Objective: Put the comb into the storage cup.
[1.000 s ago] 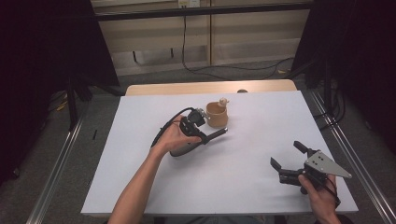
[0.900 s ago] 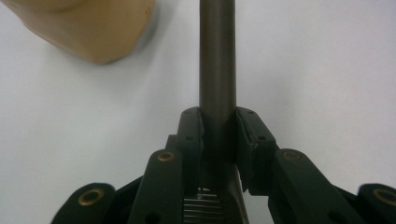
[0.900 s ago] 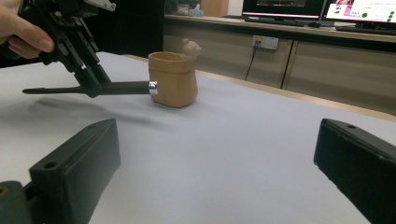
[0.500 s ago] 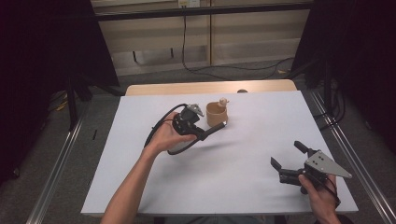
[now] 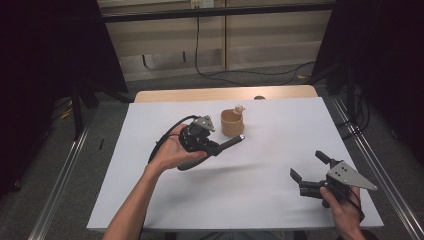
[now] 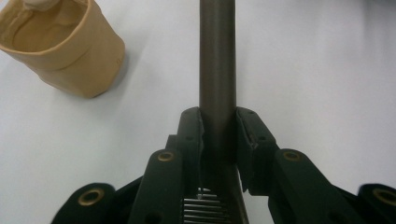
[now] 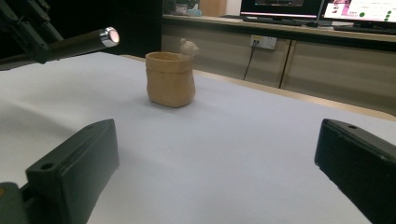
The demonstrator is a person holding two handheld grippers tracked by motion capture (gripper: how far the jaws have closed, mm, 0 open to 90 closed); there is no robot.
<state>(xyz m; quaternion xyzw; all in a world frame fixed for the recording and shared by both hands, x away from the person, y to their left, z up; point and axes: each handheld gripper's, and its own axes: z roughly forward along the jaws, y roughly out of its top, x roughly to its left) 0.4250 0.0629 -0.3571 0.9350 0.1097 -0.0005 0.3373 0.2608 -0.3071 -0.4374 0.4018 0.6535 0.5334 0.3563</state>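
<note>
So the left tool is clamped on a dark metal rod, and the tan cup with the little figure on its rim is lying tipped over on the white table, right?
Not quite: the tan cup stands upright on the white table, as the right gripper view shows. The rest holds: the left tool is clamped on the dark metal rod, and the little figure sits on the cup's rim.

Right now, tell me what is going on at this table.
A person works at a white table with a gripper in each hand. The left gripper is shut on a dark metal rod with a shiny end, held above the table close beside a small tan ceramic cup with a little animal figure on its rim. The rod is not in the cup. The right gripper sits near the table's right front corner, jaws wide open and holding nothing, facing the cup.
</note>
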